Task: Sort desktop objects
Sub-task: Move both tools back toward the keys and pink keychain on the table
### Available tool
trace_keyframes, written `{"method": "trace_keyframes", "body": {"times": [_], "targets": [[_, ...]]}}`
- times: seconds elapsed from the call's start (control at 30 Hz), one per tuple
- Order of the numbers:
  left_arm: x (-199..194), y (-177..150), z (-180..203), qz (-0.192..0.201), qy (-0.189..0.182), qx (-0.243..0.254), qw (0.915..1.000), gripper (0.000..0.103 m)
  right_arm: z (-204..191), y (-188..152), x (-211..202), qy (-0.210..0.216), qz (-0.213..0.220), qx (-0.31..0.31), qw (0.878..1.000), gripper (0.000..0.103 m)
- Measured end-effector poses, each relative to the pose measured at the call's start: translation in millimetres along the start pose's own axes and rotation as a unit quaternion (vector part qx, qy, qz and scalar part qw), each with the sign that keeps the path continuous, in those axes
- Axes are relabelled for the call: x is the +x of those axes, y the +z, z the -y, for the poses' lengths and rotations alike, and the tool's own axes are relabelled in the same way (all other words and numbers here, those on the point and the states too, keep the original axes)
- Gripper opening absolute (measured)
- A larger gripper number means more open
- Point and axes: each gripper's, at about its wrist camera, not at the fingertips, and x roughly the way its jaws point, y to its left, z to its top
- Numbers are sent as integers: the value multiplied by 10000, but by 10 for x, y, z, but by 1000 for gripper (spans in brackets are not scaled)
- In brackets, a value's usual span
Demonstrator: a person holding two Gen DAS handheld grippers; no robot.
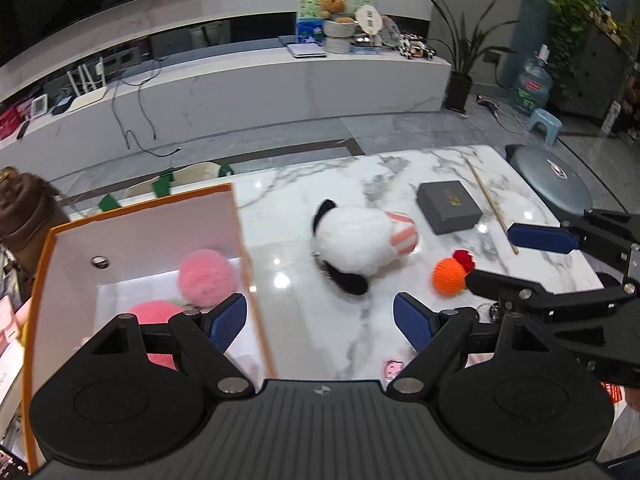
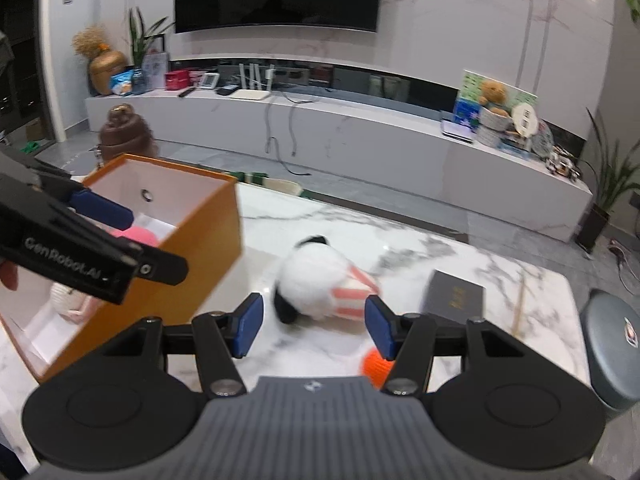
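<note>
An orange box (image 1: pixel 240 216) with a white inside stands at the table's left and holds two pink plush balls (image 1: pixel 205 276); it also shows in the right wrist view (image 2: pixel 192 256). A white and black plush toy (image 1: pixel 352 248) with a pink striped part lies mid-table, also in the right wrist view (image 2: pixel 316 284). An orange knitted ball (image 1: pixel 450 276) lies right of it. My left gripper (image 1: pixel 320 322) is open and empty, over the box's right wall. My right gripper (image 2: pixel 314 326) is open and empty, just short of the plush toy; it also shows in the left wrist view (image 1: pixel 516 256).
A dark grey flat box (image 1: pixel 448 206) and a thin wooden stick (image 1: pixel 490 200) lie at the table's far right. A round grey stool (image 2: pixel 612 344) stands beside the table's right edge. A white marble TV bench (image 1: pixel 280 80) runs behind.
</note>
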Motion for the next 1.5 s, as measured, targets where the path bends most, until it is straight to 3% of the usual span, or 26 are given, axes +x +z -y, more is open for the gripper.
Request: {"method": "trace_keyframes", "body": {"times": [0.5, 0.73, 0.93, 1.5], "targets": [[298, 18, 531, -285, -191, 310, 9989, 95, 539, -265, -114, -249, -130, 226, 9994, 59], [547, -165, 909, -745, -117, 927, 9928, 95, 738, -448, 25, -325, -548, 136, 9979, 59], [678, -321, 1091, -979, -118, 1220, 9876, 95, 799, -569, 81, -321, -658, 94, 9973, 59], [919, -613, 1092, -1290, -58, 1256, 9836, 95, 750, -668, 192, -66, -796, 52, 9968, 59]]}}
